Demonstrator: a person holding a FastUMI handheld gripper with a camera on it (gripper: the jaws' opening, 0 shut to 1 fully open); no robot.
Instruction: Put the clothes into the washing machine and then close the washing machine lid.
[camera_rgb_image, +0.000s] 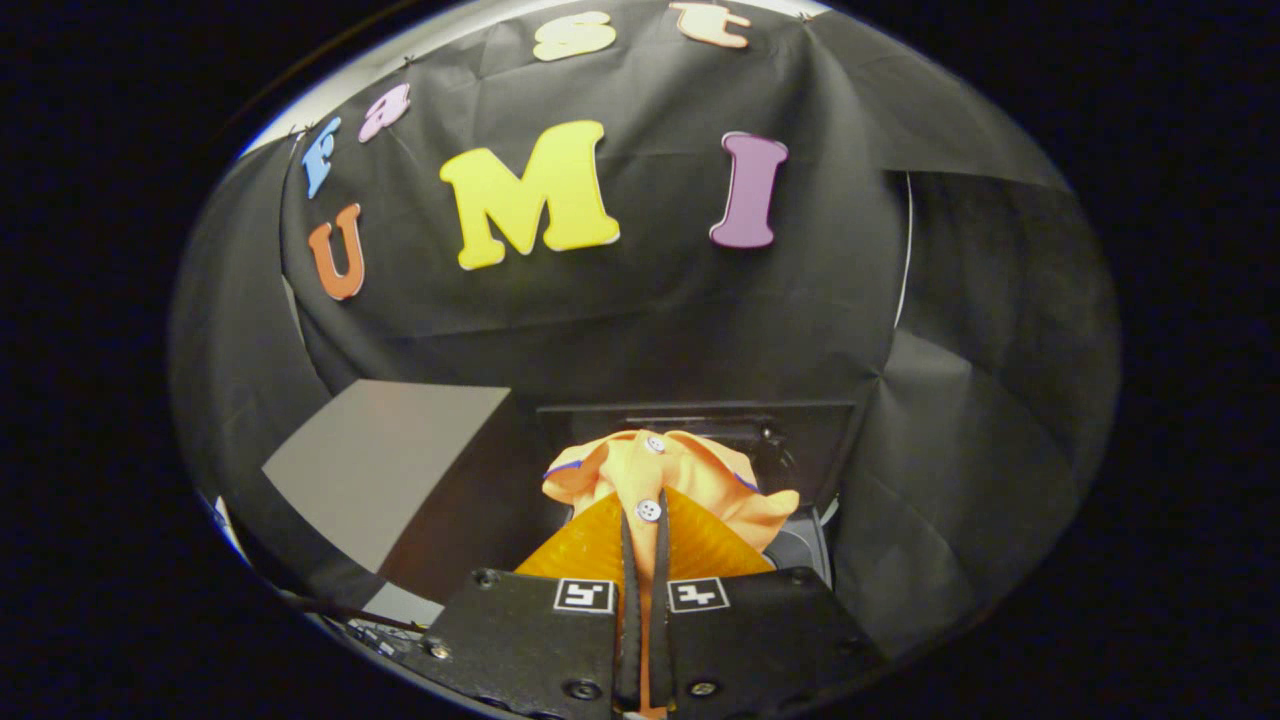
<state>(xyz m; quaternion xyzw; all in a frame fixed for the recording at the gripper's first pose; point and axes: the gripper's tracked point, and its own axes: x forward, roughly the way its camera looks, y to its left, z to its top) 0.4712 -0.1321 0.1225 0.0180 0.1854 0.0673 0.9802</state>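
claw (645, 520): fingers pressed nearly together, a fold of the orange shirt (640, 480) pinched between them | shirt: bunched at and just beyond the fingertips, collar and two white buttons seen uppermost | washing machine (800, 440): dark opening seen directly behind the shirt; a grey panel (385, 460) off to the left

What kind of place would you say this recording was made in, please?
Probably a cloth-walled recording booth set up for a laundry task: black cloth wall behind, a dark washing machine ahead, and the gripper shut on an orange buttoned shirt.
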